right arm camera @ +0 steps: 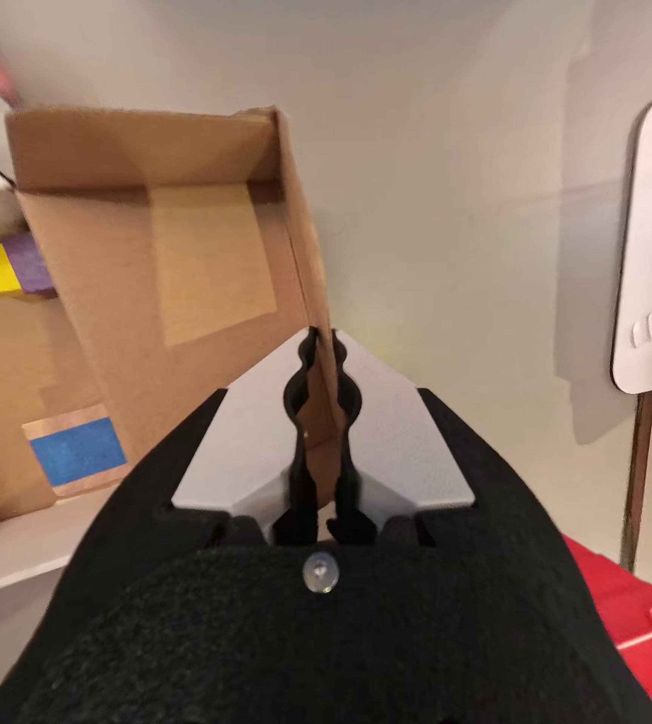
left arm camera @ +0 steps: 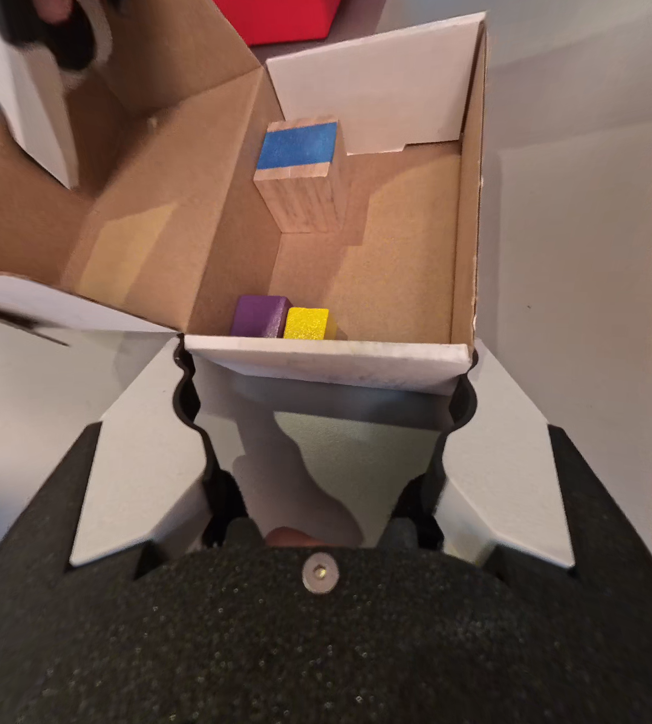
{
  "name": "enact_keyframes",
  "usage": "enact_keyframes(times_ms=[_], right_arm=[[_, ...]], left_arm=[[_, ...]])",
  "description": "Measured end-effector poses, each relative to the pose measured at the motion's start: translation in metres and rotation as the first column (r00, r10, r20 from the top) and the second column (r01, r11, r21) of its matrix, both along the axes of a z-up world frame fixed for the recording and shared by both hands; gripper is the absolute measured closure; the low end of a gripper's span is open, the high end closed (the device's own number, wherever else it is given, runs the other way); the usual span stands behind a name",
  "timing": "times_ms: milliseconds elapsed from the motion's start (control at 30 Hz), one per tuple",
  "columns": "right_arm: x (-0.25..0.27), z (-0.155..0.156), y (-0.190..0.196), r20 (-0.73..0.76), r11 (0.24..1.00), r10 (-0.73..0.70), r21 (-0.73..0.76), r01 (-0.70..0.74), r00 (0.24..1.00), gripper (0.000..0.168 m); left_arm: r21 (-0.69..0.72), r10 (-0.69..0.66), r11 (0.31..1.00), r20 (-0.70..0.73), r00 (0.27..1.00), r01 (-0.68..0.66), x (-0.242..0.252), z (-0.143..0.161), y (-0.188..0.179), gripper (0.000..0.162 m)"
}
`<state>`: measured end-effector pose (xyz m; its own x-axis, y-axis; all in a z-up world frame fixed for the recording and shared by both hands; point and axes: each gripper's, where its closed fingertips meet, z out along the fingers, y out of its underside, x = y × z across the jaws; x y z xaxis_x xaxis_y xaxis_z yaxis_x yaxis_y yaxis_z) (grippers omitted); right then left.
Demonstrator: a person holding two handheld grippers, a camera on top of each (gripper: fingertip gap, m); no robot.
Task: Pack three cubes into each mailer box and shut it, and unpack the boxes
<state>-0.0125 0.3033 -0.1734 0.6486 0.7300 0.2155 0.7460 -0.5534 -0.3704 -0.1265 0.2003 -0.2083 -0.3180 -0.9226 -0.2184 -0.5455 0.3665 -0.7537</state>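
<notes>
Pale grey worktop (left arm camera: 571,235) under the open mailer box (left arm camera: 467,235), left gripper (left arm camera: 326,376) fingers spread by its near wall, three cubes inside: blue-topped (left arm camera: 297,145), purple (left arm camera: 260,316), yellow (left arm camera: 307,323); right gripper (right arm camera: 322,352) pinches the lid (right arm camera: 308,250), so I'd swing it over slowly, keeping flaps tucked.
</notes>
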Motion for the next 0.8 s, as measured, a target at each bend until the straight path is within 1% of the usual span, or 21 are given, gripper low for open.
enact_keyframes(times_ms=[67,133,200,233,300,333,367,400,433,467,533,567,600,700,800], right_arm=[[-0.002,0.025,0.007,-0.102,0.994,-0.087,0.050,0.093,0.991,0.137],[-0.004,0.061,0.009,-0.248,0.976,-0.182,0.076,0.206,0.952,0.121],[-0.003,0.101,-0.001,-0.385,0.952,-0.239,0.088,0.293,0.891,0.116],[-0.002,0.122,-0.007,-0.449,0.935,-0.242,0.131,0.331,0.860,0.114],[0.006,0.157,-0.021,-0.564,0.865,-0.252,0.234,0.445,0.786,0.109],[0.012,0.165,-0.029,-0.608,0.816,-0.283,0.254,0.519,0.742,0.111],[0.017,0.164,-0.038,-0.632,0.780,-0.322,0.244,0.576,0.705,0.110],[0.015,0.156,-0.046,-0.648,0.772,-0.347,0.214,0.599,0.679,0.107],[0.012,0.144,-0.052,-0.652,0.771,-0.381,0.167,0.614,0.656,0.103],[0.006,0.125,-0.058,-0.615,0.784,-0.445,0.083,0.615,0.651,0.098],[-0.002,0.086,-0.075,-0.477,0.796,-0.555,-0.065,0.602,0.682,0.090],[-0.004,0.073,-0.079,-0.426,0.787,-0.584,-0.089,0.611,0.690,0.092],[-0.007,0.064,-0.079,-0.399,0.778,-0.603,-0.100,0.620,0.691,0.097],[-0.019,0.034,-0.074,-0.305,0.767,-0.637,-0.160,0.622,0.708,0.100],[-0.020,0.018,-0.067,-0.190,0.762,-0.648,-0.127,0.636,0.738,0.106]], left_arm=[[-0.003,0.022,1.000,-0.001,1.000,-0.022,0.000,0.000,0.002,0.032],[-0.001,0.042,0.999,-0.001,0.999,-0.042,0.001,0.000,0.004,0.032],[-0.011,0.081,0.997,-0.005,0.997,-0.081,0.002,0.000,0.008,0.032],[-0.024,0.113,0.993,-0.008,0.994,-0.113,0.003,0.001,0.010,0.032],[-0.046,0.195,0.980,-0.021,0.981,-0.195,0.006,0.002,0.015,0.032],[-0.043,0.236,0.971,-0.029,0.971,-0.237,0.008,0.002,0.017,0.032],[-0.030,0.278,0.960,-0.034,0.960,-0.279,0.009,0.001,0.018,0.032],[-0.008,0.316,0.948,-0.040,0.948,-0.317,0.009,0.000,0.019,0.032],[0.013,0.348,0.937,-0.044,0.936,-0.348,0.010,-0.001,0.019,0.032],[0.015,0.379,0.925,-0.046,0.924,-0.379,0.012,-0.001,0.019,0.032],[0.012,0.437,0.900,-0.037,0.899,-0.437,0.015,-0.001,0.020,0.032],[0.016,0.455,0.890,-0.042,0.889,-0.455,0.015,-0.001,0.020,0.032],[0.018,0.469,0.883,-0.049,0.882,-0.468,0.016,-0.001,0.020,0.032],[0.014,0.490,0.872,-0.032,0.871,-0.490,0.018,-0.001,0.020,0.032],[0.014,0.487,0.873,-0.031,0.873,-0.487,0.018,-0.001,0.020,0.032]])
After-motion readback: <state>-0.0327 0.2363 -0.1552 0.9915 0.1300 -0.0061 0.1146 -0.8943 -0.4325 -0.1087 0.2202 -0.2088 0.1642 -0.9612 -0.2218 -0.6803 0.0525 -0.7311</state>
